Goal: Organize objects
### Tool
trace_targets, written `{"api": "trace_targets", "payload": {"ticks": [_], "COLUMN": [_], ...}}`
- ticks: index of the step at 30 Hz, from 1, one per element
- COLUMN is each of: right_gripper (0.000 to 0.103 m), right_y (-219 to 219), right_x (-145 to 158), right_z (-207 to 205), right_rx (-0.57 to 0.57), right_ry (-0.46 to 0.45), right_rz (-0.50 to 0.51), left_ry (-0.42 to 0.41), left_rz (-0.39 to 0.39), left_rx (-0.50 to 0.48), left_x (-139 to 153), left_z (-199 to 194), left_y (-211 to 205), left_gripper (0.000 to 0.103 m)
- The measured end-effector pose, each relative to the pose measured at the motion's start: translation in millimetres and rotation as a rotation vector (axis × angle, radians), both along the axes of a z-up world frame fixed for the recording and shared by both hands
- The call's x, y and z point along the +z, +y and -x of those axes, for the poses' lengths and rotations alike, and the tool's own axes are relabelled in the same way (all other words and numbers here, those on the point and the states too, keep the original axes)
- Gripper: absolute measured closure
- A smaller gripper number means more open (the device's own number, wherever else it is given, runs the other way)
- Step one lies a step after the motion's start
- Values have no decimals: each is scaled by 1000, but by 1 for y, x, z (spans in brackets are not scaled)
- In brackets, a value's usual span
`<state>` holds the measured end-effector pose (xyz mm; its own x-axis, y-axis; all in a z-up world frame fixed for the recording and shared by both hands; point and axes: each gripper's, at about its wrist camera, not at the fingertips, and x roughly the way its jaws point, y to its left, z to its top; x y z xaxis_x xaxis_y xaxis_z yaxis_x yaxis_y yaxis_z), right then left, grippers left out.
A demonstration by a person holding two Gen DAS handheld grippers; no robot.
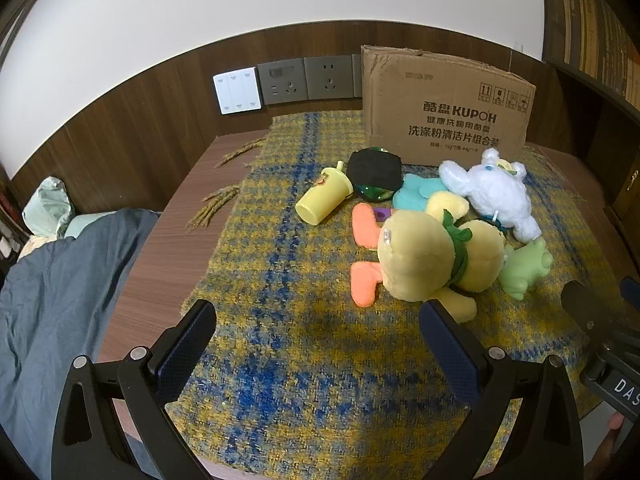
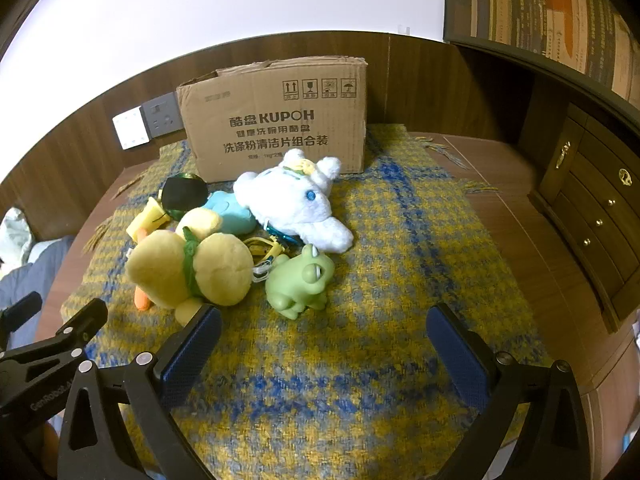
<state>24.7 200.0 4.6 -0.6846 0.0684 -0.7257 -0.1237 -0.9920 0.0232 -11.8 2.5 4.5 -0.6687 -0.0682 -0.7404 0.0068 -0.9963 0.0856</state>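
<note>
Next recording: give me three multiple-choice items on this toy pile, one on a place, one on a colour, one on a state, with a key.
1. Where is the cardboard box?
A. behind the toys
B. on the floor
C. on the bed

2. What colour is the frog toy?
A. red
B. green
C. black

3. How does the yellow cup sit?
A. upright
B. stacked on the box
C. on its side

Key: 1 A, it stands at the wall beyond the pile. 2 B, light green all over. 3 C, it lies on the rug with its base toward the camera.
</note>
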Motion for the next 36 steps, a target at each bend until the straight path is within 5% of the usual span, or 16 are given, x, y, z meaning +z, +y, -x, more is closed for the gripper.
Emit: {"api": "trace_targets", "payload": {"ticks": [36], "right_gripper": [1], "right_y": [2], "right_x": [-4], "right_z": [1], "right_rx": [0], "right_ry": [-2], "right_rz": [7], "left_ry": [4], "left_rz": [-6], "left_rx": [6], "left_x": [-4], "left_z": [-2], "left_y": [3], "left_gripper": [0]}}
